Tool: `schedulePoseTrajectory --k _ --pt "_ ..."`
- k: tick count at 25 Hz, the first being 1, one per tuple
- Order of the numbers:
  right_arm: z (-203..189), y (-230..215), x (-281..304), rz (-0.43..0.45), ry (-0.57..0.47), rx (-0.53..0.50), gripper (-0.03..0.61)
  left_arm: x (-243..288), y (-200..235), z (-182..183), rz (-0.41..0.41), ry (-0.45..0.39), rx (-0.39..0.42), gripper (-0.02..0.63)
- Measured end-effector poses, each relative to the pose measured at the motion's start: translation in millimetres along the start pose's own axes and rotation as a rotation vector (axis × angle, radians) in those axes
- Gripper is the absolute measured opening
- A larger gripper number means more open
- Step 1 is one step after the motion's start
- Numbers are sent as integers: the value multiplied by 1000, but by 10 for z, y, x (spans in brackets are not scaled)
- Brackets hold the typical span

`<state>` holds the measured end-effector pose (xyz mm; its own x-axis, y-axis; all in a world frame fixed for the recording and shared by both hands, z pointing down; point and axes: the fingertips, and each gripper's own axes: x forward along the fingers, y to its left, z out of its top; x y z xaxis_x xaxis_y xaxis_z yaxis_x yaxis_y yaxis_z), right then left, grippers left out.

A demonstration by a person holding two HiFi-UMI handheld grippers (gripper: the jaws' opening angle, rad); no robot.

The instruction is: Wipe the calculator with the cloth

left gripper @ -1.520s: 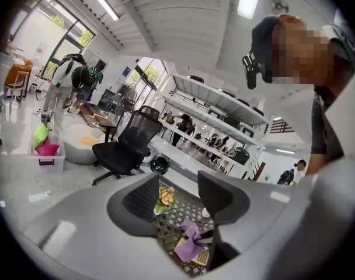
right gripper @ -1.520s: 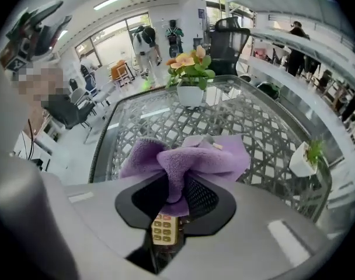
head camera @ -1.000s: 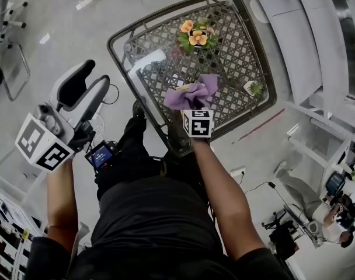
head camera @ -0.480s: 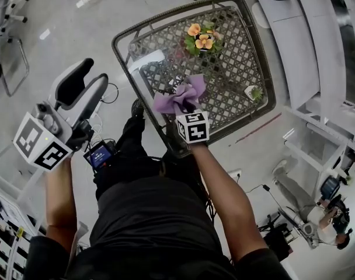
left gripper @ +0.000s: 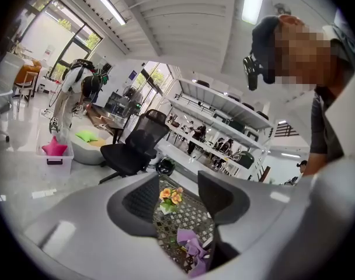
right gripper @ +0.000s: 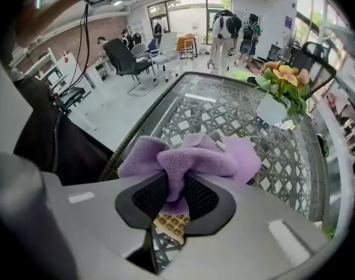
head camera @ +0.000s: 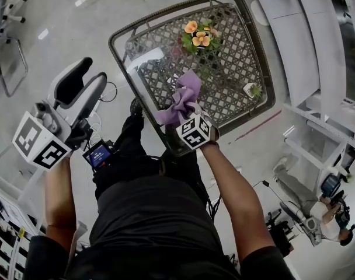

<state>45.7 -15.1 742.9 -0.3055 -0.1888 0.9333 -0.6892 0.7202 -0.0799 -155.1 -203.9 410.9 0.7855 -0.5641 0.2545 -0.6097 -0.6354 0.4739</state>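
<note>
Two roles: your right gripper (right gripper: 176, 192) has its jaws clenched on the bunched cloth (right gripper: 192, 156) above the calculator (right gripper: 169, 227), ready to wipe; your left gripper (left gripper: 178, 198) hangs clear, jaws released.

Fluffy purple microfibre cloth (right gripper: 189, 159) scrunched up, pinched in right gripper (right gripper: 176, 198), right over flat calculator (right gripper: 170, 226); only few tan keys showing underneath.

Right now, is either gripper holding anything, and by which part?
The right gripper is shut on the purple cloth, pinching a bunched-up fold of it. The left gripper is open with nothing between its jaws.
</note>
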Motion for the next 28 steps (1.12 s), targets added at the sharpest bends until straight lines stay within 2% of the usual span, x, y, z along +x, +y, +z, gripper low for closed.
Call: schedulePoseTrajectory --k 10,17,20,22,25,28 --pt "-238 -236 -145 -34 12 -4 74 186 -181 -7 -25 23 12 227" --pt "-463 -506 -275 -137 57 38 72 294 -294 -15 -40 33 19 227" --pt "-450 -570 -358 -183 30 103 72 326 -327 -17 -45 35 21 227" --pt "-435 -559 -380 -192 2 182 72 345 -338 -22 -47 36 21 227" --pt "-445 -470 -337 -176 -26 323 72 367 -354 -29 -50 39 22 227" --pt "-449 -351 -265 -158 -36 410 72 374 -368 -37 -54 40 22 227"
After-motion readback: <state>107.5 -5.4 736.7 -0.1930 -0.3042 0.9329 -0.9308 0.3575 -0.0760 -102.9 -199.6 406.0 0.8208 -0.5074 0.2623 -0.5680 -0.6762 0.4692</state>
